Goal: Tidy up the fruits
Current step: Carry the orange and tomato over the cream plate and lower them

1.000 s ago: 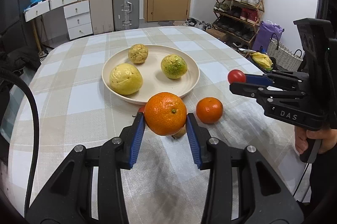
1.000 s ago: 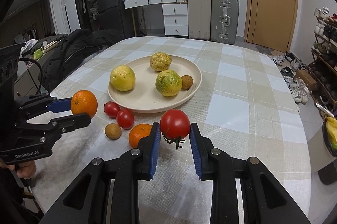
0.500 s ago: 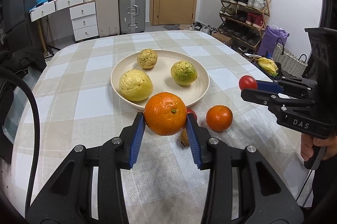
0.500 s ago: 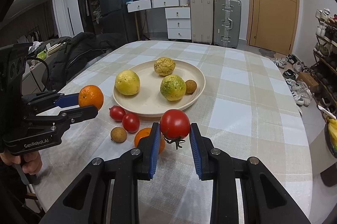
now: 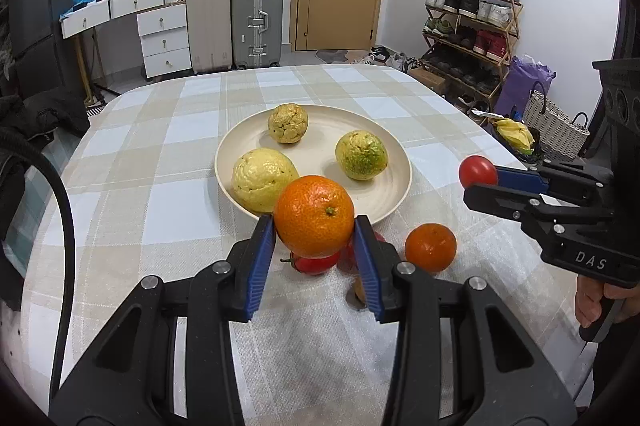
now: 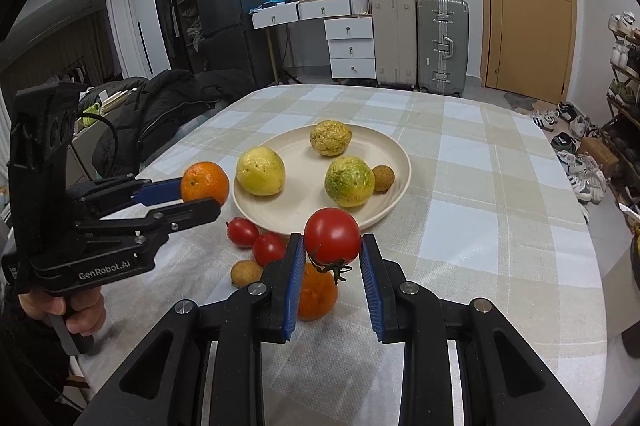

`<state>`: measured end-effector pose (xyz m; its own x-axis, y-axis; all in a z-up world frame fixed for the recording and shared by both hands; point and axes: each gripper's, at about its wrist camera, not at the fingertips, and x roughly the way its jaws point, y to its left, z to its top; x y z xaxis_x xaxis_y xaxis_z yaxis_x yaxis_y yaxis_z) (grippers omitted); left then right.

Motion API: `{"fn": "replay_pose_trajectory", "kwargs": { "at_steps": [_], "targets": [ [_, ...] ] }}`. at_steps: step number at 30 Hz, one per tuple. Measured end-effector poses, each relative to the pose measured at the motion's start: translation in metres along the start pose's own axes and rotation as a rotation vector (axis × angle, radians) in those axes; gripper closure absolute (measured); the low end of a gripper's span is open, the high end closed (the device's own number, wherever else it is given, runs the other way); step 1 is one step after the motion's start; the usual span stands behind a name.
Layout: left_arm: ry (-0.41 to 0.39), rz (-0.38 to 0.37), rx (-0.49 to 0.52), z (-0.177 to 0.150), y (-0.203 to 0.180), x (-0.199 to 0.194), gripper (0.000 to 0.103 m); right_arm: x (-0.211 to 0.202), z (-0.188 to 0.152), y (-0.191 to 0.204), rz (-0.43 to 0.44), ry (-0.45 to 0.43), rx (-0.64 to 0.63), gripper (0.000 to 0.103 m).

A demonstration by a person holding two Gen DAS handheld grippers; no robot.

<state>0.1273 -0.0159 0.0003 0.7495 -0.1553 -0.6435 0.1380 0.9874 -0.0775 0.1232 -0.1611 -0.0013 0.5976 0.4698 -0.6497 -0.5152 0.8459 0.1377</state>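
left gripper (image 5: 314, 238) pinched the orange (image 5: 314, 216), right gripper (image 6: 332, 258) clamped the tomato (image 6: 332, 236); the plate (image 5: 384, 203) lay just ahead, left one nearer.

I see a table (image 6: 500, 185) in checked cloth carrying a plate (image 6: 394, 161), two small tomatoes (image 6: 256, 240), a mandarin (image 5: 430, 247) and a brown fruit (image 6: 245, 273).

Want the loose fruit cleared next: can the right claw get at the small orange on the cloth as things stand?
Probably not yet: the right claw is shut on a tomato, so it must drop that first. The small orange itself lies uncovered just beneath it.
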Motion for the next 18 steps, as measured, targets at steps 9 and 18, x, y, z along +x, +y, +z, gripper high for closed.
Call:
{"fn": "replay_pose_trajectory", "kwargs": {
  "at_steps": [9, 18],
  "targets": [
    [0.007, 0.013, 0.008, 0.010, 0.002, 0.011, 0.066, 0.011, 0.021, 0.003, 0.045, -0.009, 0.023, 0.074],
    [0.016, 0.020, 0.014, 0.019, 0.002, 0.025, 0.066, 0.029, 0.031, -0.002, 0.082, 0.006, 0.075, 0.074]
  ]
}}
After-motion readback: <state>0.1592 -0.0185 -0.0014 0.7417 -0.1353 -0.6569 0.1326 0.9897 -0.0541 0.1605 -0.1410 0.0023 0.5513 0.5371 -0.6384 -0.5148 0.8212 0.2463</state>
